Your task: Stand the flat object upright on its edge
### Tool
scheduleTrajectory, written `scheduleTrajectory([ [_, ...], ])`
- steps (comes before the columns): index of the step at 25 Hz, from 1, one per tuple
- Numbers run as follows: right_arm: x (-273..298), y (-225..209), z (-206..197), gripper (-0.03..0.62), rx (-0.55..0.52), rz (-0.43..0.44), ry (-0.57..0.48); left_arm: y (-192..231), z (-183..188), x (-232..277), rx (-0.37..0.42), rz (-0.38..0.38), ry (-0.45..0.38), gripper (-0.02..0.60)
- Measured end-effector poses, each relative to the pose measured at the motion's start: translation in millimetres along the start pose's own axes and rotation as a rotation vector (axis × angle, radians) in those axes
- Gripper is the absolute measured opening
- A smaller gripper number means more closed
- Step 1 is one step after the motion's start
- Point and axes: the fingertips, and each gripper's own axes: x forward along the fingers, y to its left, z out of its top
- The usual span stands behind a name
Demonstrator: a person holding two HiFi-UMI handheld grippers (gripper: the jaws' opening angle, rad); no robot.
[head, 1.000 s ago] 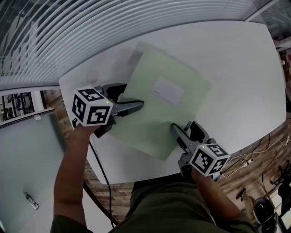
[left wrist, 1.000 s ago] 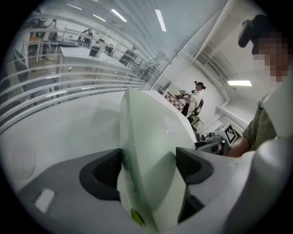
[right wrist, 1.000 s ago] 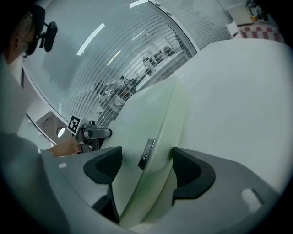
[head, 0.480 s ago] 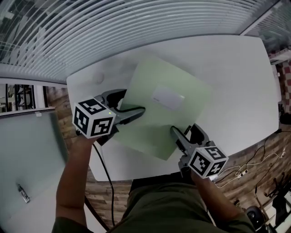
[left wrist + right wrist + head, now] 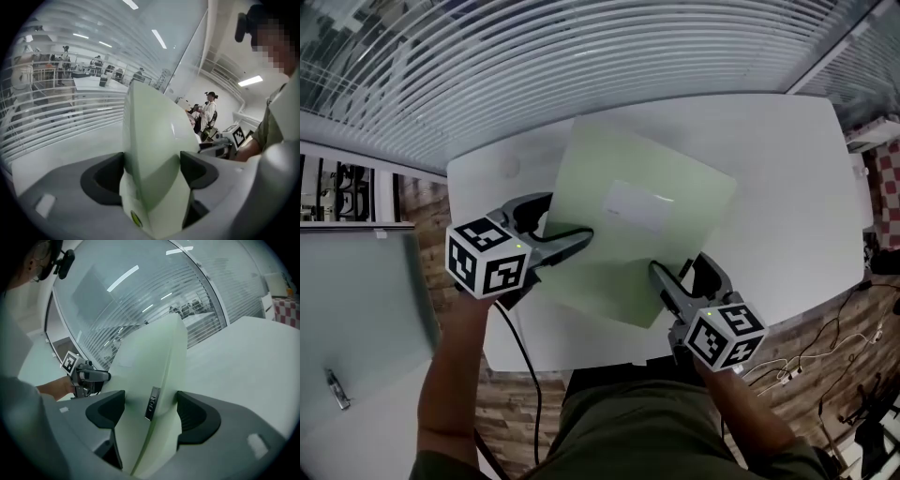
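Observation:
A pale green flat folder (image 5: 647, 225) with a white label (image 5: 636, 204) is held above the white table (image 5: 769, 150), tilted up toward me. My left gripper (image 5: 572, 239) is shut on the folder's left edge. My right gripper (image 5: 677, 277) is shut on its near right edge. In the left gripper view the folder (image 5: 150, 140) stands edge-on between the pads of the left gripper (image 5: 152, 171), with the right gripper (image 5: 220, 146) beyond it. In the right gripper view the folder (image 5: 150, 366) fills the gap of the right gripper (image 5: 150, 413), and a small dark tag (image 5: 151, 404) shows on its edge.
Slatted blinds (image 5: 534, 66) run along the table's far side. Cables (image 5: 811, 352) lie on the wooden floor at the right. A black cord (image 5: 525, 375) hangs below the left gripper. People (image 5: 208, 110) stand far off in the room.
Both grippers have risen a little with the folder held between them, and the folder has tipped up more steeply off the table.

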Motion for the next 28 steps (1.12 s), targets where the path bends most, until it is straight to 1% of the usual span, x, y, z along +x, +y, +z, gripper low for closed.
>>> scheduleTrajectory([
  [6,-1.5,6.1,33.3,0.339,-0.133,0.014,-0.054,-2.6,11.8,-11.3,-0.04,0.034,-0.096,0.374],
  [8,-0.5,8.7,41.7,0.339,-0.172,0.022,-0.066,-2.5,14.9,-15.0,-0.042,0.051,-0.12,0.374],
  [19,8.9,15.2,61.8,0.339,-0.311,0.065,-0.09,-3.6,24.1,-28.8,-0.022,0.17,-0.229,0.374],
  [28,22.4,22.6,78.4,0.339,-0.428,0.107,-0.131,3.3,25.1,-36.3,-0.036,0.254,-0.334,0.374],
])
